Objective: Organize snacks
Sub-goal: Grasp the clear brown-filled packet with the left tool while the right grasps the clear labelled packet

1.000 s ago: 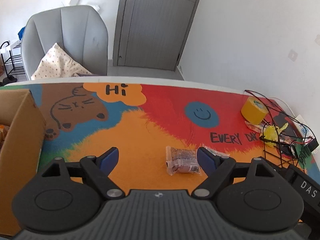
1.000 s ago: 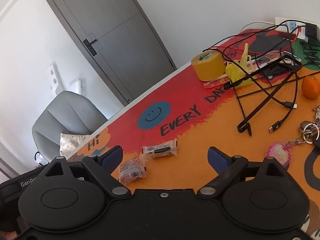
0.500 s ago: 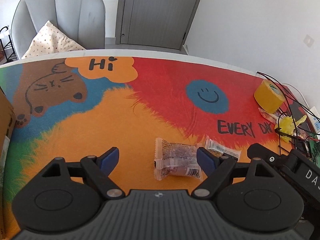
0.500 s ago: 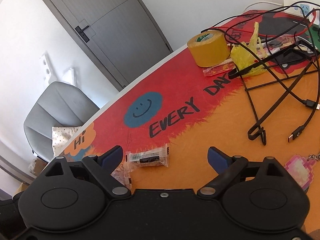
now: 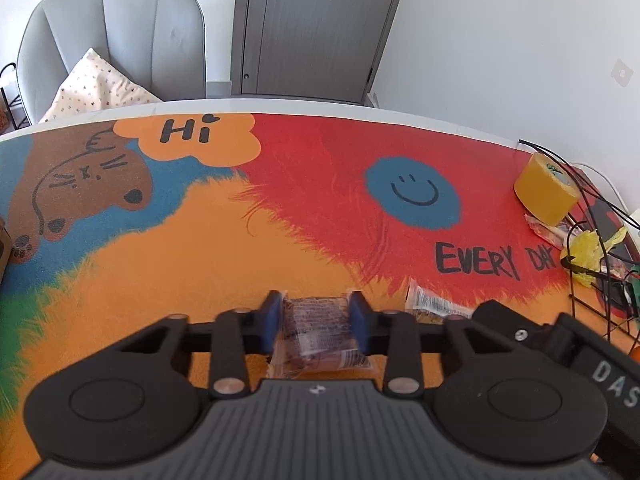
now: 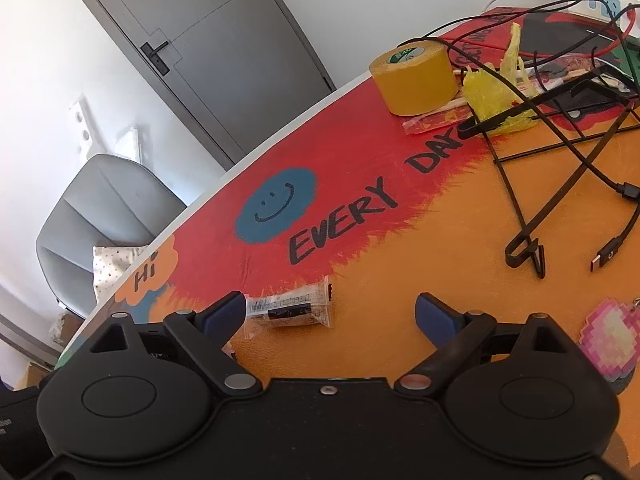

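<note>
**Blue pads pinch a brown snack pack beside the "EVERY DAY" lettering**

Blue-padded jaws of the left hand-held gripper (image 5: 316, 314) have just closed in on a clear-wrapped brown snack pack (image 5: 318, 334), and both pads now press its sides. The pack lies on the orange part of the worktop (image 5: 160, 264), on the near side of the "EVERY DAY" lettering (image 5: 476, 262).

Just beside it, nearer the lettering, lies a second snack pack (image 6: 290, 310), clear with a dark filling and a printed label. The right hand-held gripper (image 6: 330, 314) stands wide open around it, its left pad just at the pack's end, the right pad well clear; nothing is gripped.

Beyond the lettering stand a yellow tape roll (image 6: 414, 80), a crumpled yellow wrapper (image 6: 490, 98) and a tangle of black cables (image 6: 560, 152). To the lettering's far left, past the worktop's edge, a grey chair (image 5: 116, 36) holds a dotted cushion (image 5: 94, 88).
</note>
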Demonstrator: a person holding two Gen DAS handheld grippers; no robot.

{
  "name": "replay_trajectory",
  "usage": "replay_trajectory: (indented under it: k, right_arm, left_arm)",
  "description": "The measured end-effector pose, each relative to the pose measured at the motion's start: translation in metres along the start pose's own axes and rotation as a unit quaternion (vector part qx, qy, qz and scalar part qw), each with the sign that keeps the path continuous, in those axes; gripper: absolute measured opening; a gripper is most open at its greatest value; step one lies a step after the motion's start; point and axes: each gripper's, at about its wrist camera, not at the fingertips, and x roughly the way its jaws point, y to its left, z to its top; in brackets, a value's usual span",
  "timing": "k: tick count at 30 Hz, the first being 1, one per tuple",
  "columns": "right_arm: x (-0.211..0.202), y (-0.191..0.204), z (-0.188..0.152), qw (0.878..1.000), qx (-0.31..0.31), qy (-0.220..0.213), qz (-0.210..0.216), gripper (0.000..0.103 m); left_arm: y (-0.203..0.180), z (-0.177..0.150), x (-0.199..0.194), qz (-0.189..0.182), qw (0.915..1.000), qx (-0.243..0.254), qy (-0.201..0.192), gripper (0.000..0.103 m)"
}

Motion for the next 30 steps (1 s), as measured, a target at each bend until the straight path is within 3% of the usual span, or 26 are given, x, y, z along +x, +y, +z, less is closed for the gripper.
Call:
replay_trajectory:
  k: [9, 19, 20, 21, 22, 23, 26, 30]
  right_arm:
    - [0.018, 0.028, -0.001, 0.998, -0.055, 0.009, -0.01, 0.094]
    - [0.039, 0.066, -0.01, 0.989, -0.128, 0.003, -0.078, 0.095]
    - [0.041, 0.069, -0.012, 0.987, -0.136, 0.001, -0.087, 0.094]
    - [0.042, 0.072, -0.014, 0.984, -0.148, -0.001, -0.098, 0.084]
    - [0.042, 0.075, -0.015, 0.982, -0.157, -0.006, -0.108, 0.074]
    - [0.039, 0.076, -0.016, 0.979, -0.165, -0.01, -0.116, 0.056]
    - [0.029, 0.071, -0.012, 0.987, -0.139, 0.006, -0.083, 0.054]
    - [0.011, 0.072, -0.017, 0.989, -0.129, -0.004, -0.066, 0.054]
  left_arm:
    - [0.028, 0.004, -0.004, 0.013, 0.9997, -0.016, -0.01, 0.032]
    - [0.064, 0.009, -0.015, 0.027, 0.9988, -0.035, -0.022, 0.032]
    - [0.068, 0.009, -0.017, 0.026, 0.9987, -0.038, -0.022, 0.032]
    - [0.072, 0.008, -0.019, 0.025, 0.9985, -0.042, -0.023, 0.031]
    - [0.075, 0.007, -0.022, 0.024, 0.9984, -0.043, -0.026, 0.031]
    - [0.078, 0.005, -0.025, 0.023, 0.9984, -0.043, -0.028, 0.031]
    - [0.085, 0.001, -0.033, 0.019, 0.9983, -0.043, -0.033, 0.031]
    - [0.094, -0.004, -0.05, 0.012, 0.998, -0.043, -0.045, 0.031]
